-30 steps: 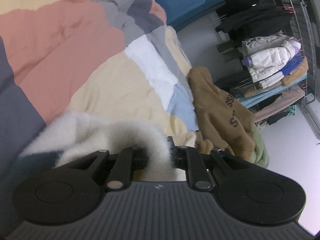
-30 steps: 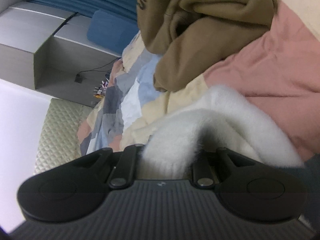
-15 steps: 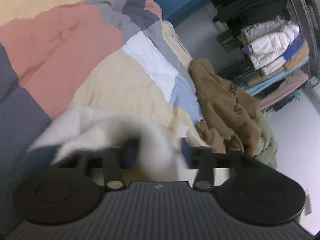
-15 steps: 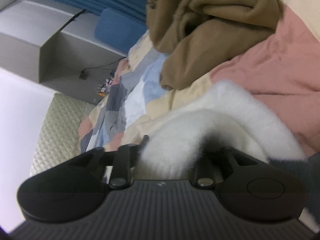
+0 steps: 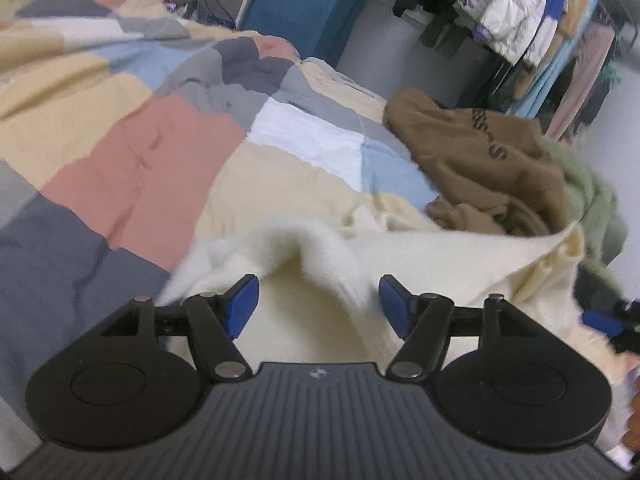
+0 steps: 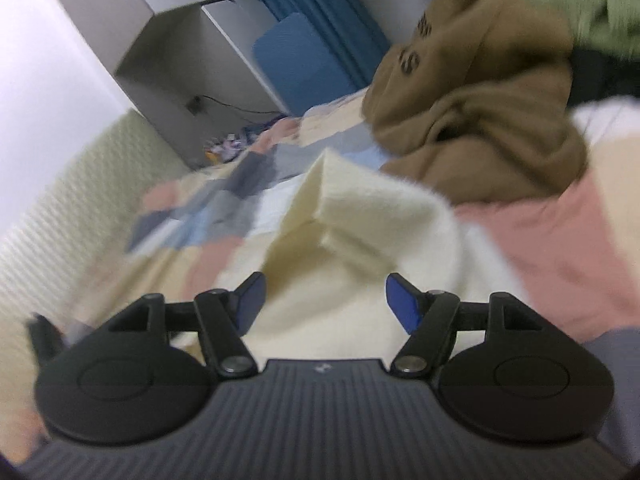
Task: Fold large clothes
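Cream fluffy knit garment lies rumpled on the patchwork quilt of pink, beige, blue and grey blocks, its near part hidden behind both tools. Left gripper jaws are opening, blue pads clear of the raised fold between them. Right gripper jaws are likewise opening, nothing pinched; that view is blurred. Beyond the garment, a brown hooded sweatshirt with dark lettering sits at the quilt's edge. Bare quilt lies beside the garment.

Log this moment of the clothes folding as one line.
left gripper: jaws opening | right gripper: jaws opening | cream sweater: released, on quilt
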Demonstrator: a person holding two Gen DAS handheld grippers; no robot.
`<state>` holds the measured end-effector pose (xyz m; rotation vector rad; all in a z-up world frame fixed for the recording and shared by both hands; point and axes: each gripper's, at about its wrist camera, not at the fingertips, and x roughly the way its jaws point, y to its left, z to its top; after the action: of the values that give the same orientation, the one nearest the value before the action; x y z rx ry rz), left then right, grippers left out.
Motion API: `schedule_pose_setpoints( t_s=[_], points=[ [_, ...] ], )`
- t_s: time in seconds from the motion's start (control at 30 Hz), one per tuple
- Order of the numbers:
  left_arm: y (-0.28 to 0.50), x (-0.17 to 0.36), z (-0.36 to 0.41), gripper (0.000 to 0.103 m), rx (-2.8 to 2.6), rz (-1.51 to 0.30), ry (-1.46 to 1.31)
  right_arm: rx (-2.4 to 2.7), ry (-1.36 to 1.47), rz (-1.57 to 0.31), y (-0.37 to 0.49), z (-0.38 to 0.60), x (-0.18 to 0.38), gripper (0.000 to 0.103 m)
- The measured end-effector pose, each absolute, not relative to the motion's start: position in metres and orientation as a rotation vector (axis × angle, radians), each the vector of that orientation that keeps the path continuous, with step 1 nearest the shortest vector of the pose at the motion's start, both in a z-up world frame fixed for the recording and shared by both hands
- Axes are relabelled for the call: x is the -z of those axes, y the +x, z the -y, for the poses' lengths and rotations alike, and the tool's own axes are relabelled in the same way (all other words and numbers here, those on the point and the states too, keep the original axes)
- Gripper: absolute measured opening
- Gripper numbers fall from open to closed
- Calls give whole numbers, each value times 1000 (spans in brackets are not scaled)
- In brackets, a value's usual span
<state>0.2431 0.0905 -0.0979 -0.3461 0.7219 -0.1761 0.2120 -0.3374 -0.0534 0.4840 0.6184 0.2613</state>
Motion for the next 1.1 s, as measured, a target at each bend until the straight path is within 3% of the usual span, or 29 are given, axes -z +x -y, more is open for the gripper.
schedule_pose_setpoints(
  t_s=[0.37,0.67,0.8,0.9,1.1],
  points=[
    [211,77,-89,75,175,-670,-198,-63,392,-678,235,354,76,69],
    [236,115,-67,75,105,-763,-55,-105,256,-716,241,327,84,66],
    [255,121,-63,75,52,-750,-50,-23,109,-718,250,316,91,42],
    [268,123,-65,75,21,-725,-86,26,109,-702,258,324,96,30],
    [289,127,-85,75,-93,-717,-175,116,202,-626,260,353,94,28]
  ],
)
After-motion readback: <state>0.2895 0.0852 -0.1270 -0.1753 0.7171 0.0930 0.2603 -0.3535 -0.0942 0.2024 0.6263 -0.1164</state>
